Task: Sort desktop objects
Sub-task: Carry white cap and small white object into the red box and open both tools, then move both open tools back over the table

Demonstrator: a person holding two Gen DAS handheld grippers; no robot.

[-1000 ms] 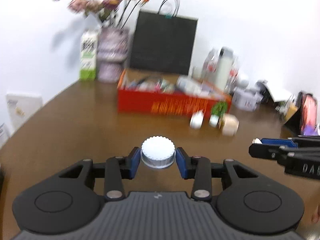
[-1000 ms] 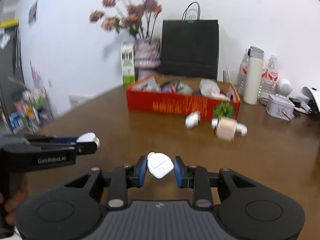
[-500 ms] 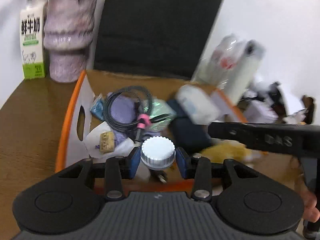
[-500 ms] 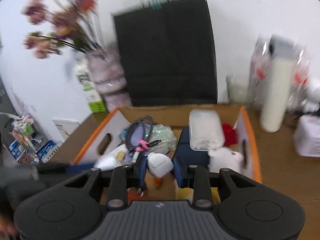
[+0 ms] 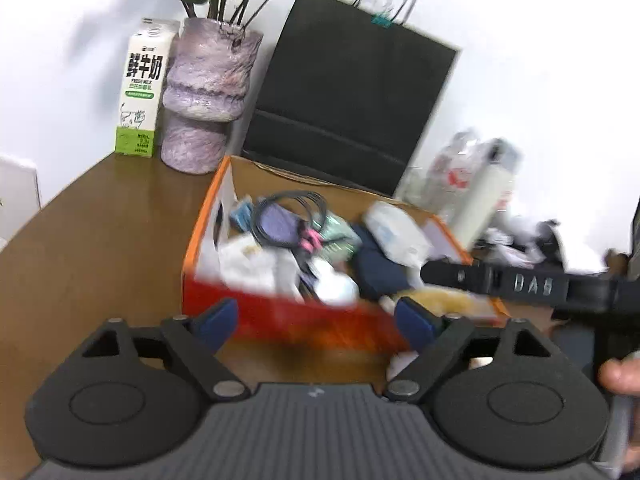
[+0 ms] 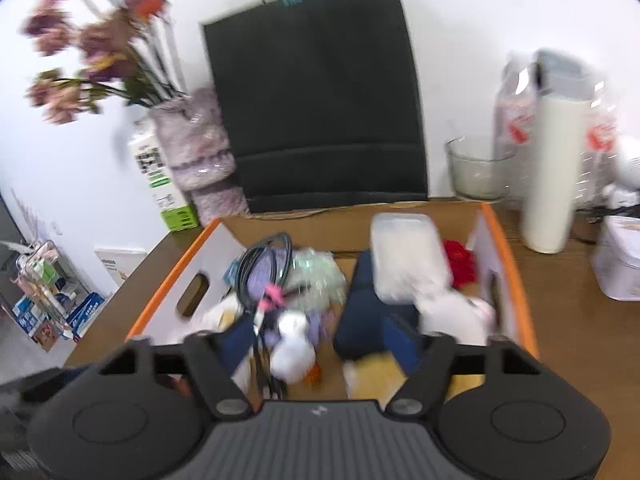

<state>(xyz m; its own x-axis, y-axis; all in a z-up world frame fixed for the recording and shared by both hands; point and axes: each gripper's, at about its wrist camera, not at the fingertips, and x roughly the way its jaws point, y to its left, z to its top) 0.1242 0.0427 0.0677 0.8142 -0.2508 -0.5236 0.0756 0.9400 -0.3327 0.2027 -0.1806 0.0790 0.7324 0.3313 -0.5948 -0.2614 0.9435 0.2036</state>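
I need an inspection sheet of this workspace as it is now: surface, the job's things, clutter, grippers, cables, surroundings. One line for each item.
Surface: brown wooden table, bare at the left.
Job's things: orange cardboard box filled with mixed small objects; a white plastic piece lies inside.
Clutter: clear lidded container, dark blue pouch, red item in the box.
Grippers: left gripper open, nothing between its jaws; right gripper open above the box; both have just been opening.
Cables: black coiled cable in the box.
Surroundings: black paper bag, purple vase, milk carton, white bottle, glass bowl.
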